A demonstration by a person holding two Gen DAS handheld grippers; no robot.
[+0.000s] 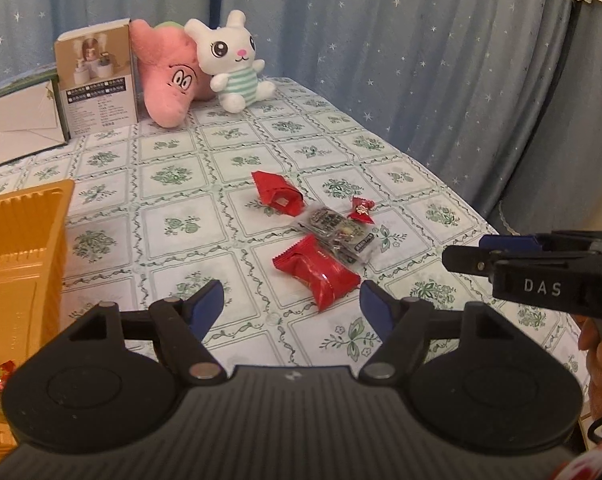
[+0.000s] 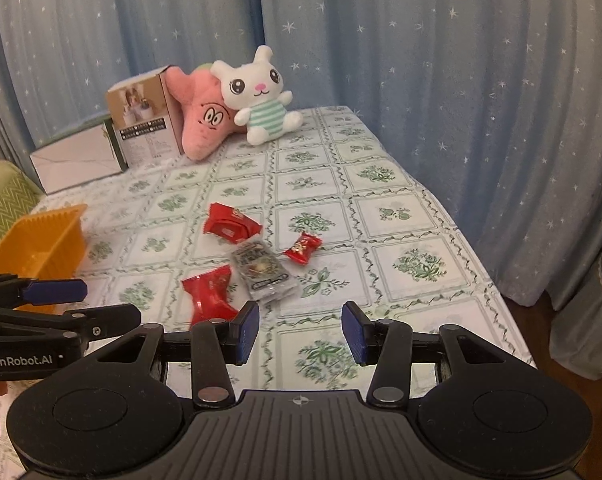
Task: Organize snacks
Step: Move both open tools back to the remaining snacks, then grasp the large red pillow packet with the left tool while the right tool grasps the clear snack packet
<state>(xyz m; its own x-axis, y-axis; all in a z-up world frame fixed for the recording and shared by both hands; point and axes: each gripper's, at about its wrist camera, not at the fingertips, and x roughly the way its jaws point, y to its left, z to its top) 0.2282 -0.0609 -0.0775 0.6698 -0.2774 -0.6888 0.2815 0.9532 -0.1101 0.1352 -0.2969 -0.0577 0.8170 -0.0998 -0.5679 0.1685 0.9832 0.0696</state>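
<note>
We hold both grippers low over the green-patterned vinyl tablecloth (image 1: 173,208), and neither one carries anything. Our left gripper (image 1: 291,304) stands spread wide, its blue pads (image 1: 205,302) well apart, and the nearest crinkly red foil snack packet (image 1: 317,272) lies just ahead of it, a little toward its right finger. Our right gripper (image 2: 299,334) is parted too, though less widely, with bare cloth between its fingers.

From the right gripper, the snacks sit ahead and to the left: the same red packet (image 2: 211,294) closest, a clear-wrapped dark snack bar (image 2: 265,274) touching it on its right, a small red twist-wrapped candy (image 2: 303,248) further right, and a second red foil packet (image 2: 229,226) furthest out. The ribbed orange plastic tray (image 1: 25,236) waits beside our left gripper, on its left; it looks like the place these go.

Our guess is the near red packet comes first, and the left gripper is best placed. We should ease forward and slightly right so the packet's puffy middle sits between the pads, then drop until the tips almost brush the cloth. Foil slips, so we close across the bulk, not the crimped end. The clear bar overlaps the packet's far edge, so we lift slowly and keep it from dragging along.
</note>
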